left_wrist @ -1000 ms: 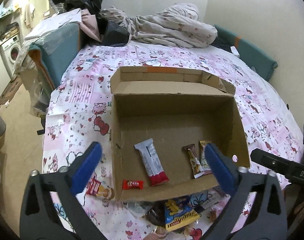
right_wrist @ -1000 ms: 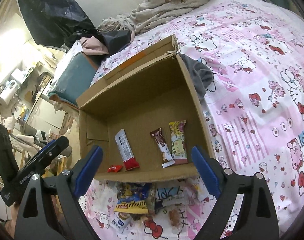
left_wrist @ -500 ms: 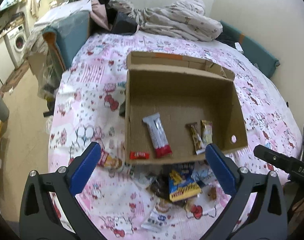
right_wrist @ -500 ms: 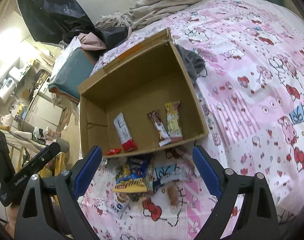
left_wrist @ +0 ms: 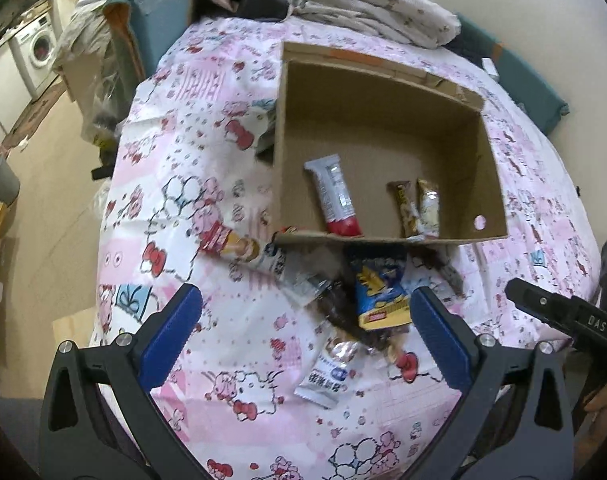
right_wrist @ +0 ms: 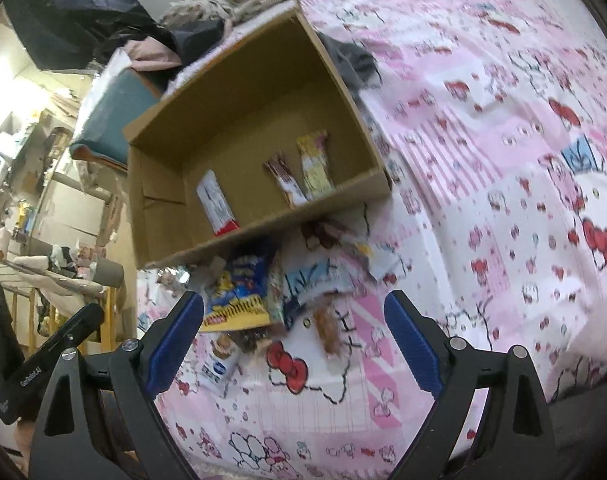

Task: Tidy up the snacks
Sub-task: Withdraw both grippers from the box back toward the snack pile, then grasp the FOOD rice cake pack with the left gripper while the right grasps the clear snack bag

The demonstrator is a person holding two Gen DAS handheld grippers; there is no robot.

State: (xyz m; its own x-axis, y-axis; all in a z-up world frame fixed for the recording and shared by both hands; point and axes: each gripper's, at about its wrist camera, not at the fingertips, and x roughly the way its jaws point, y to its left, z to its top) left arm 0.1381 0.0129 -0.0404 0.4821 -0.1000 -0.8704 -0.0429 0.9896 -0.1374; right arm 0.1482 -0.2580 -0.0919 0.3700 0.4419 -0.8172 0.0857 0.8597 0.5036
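An open cardboard box [left_wrist: 491,168] [right_wrist: 155,216] lies on the pink patterned bedspread. Inside lie a white and red bar [left_wrist: 335,196] [right_wrist: 217,208], a brown bar [left_wrist: 403,204] [right_wrist: 285,178] and a yellow bar [left_wrist: 428,208] [right_wrist: 314,166]. A pile of loose snacks lies in front of the box: a blue and yellow bag [left_wrist: 379,292] [right_wrist: 239,292], a red and tan packet [left_wrist: 227,242], a white and blue packet [left_wrist: 327,376] [right_wrist: 217,368] and a brown bar [right_wrist: 327,328]. My left gripper [left_wrist: 305,336] is open and empty above the pile. My right gripper [right_wrist: 293,338] is open and empty above it too.
Crumpled bedding [left_wrist: 367,0] and dark clothes lie at the far end of the bed. A teal cushion [left_wrist: 159,20] stands at the far left. The bed's left edge drops to the floor [left_wrist: 51,208]. A washing machine [left_wrist: 35,50] stands far left. A grey cloth [right_wrist: 351,60] lies by the box.
Both grippers have pulled back from the box toward the near side of the bed. The loose snack pile in front of the box has come more into view. Both stay open.
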